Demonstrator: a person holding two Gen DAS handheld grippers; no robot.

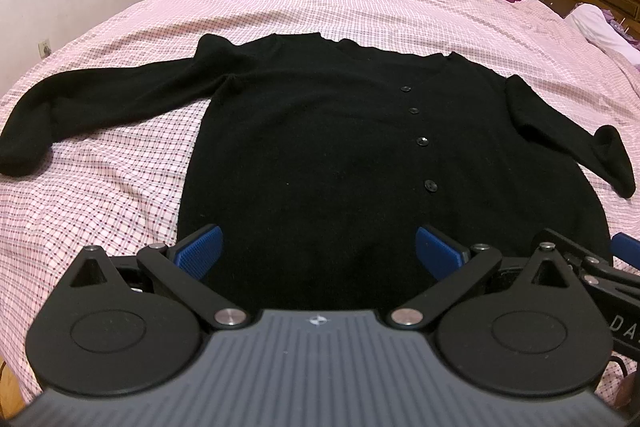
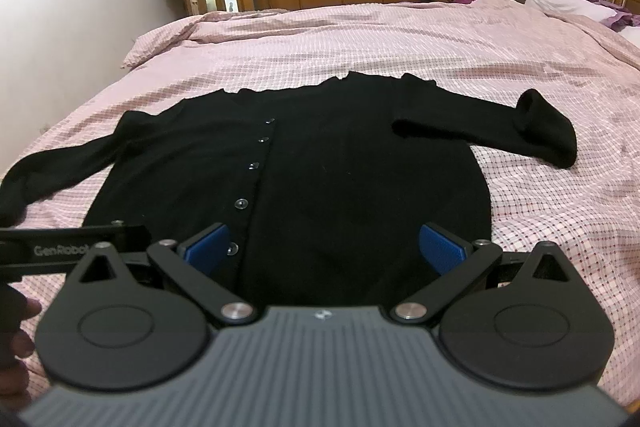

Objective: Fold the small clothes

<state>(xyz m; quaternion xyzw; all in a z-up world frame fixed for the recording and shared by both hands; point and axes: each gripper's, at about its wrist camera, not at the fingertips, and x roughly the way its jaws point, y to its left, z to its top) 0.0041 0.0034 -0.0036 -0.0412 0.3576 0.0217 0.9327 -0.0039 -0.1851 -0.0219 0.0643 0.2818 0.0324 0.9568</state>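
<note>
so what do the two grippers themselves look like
Both match: the left gripper and right gripper each have black linkage arms with silver pivot pins, two round black discs, a ribbed grey body with a small emblem, and jaws faced with textured blue pads. White "GenRobot" lettering marks the left gripper's side in the right wrist view.

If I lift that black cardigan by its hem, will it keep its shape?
Probably not: the black cardigan looks like soft knit lying limp on the bedspread, so it should droop. Its sleeves would likely trail. It seems light.
</note>
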